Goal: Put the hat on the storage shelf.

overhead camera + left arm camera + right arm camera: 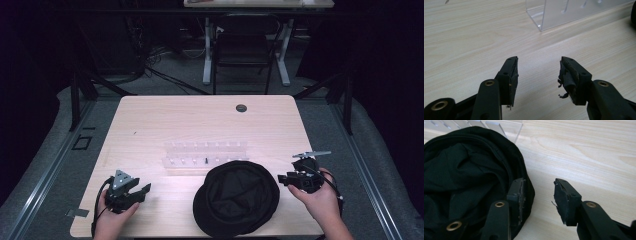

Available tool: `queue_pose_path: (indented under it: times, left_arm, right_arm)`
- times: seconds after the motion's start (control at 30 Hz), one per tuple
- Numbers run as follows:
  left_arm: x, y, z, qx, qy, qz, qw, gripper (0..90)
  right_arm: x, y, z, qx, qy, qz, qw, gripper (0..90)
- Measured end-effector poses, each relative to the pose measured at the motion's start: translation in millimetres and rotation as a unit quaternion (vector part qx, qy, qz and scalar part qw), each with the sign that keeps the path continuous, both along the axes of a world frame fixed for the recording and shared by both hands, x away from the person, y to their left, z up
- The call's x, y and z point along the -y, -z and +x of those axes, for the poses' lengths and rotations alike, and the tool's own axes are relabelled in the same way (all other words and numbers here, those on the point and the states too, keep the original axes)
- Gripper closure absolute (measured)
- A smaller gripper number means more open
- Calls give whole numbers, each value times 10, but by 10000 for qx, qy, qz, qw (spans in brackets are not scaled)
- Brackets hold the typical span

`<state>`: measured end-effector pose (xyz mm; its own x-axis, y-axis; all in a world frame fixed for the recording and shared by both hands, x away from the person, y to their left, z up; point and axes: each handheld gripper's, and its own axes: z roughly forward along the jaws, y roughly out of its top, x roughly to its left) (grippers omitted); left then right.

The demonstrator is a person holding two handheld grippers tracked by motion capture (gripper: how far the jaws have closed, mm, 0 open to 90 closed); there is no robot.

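A black cap [236,197] lies upside down near the front edge of the wooden table [150,120], its lining facing up. In the right gripper view the cap [469,170] spreads across the left half. My right gripper [539,181] stands open just off the cap's right rim, with only bare wood between the pads. In the high view it [283,178] is held above the table, pointing left at the cap. My left gripper [144,190] rests at the front left, open and holding nothing [537,60], its jaws pointing toward a clear acrylic rack [564,12].
The clear rack [205,156] stands mid-table just behind the cap, with a small dark pin [206,160] in it. A cable hole [241,108] sits near the far edge. Beyond the table are a chair [245,50] and dark floor.
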<state>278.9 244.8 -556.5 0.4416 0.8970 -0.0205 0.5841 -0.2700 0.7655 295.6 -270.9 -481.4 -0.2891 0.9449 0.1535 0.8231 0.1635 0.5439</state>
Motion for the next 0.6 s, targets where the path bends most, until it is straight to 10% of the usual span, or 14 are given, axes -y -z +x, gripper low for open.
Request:
queue_pose_path:
  times: [0.6]
  left_arm:
    - [21, 5, 0, -52, 77, 59, 9999, 490]
  right_arm:
    - [-243, 216, 352, -494, -306, -152, 9982, 802]
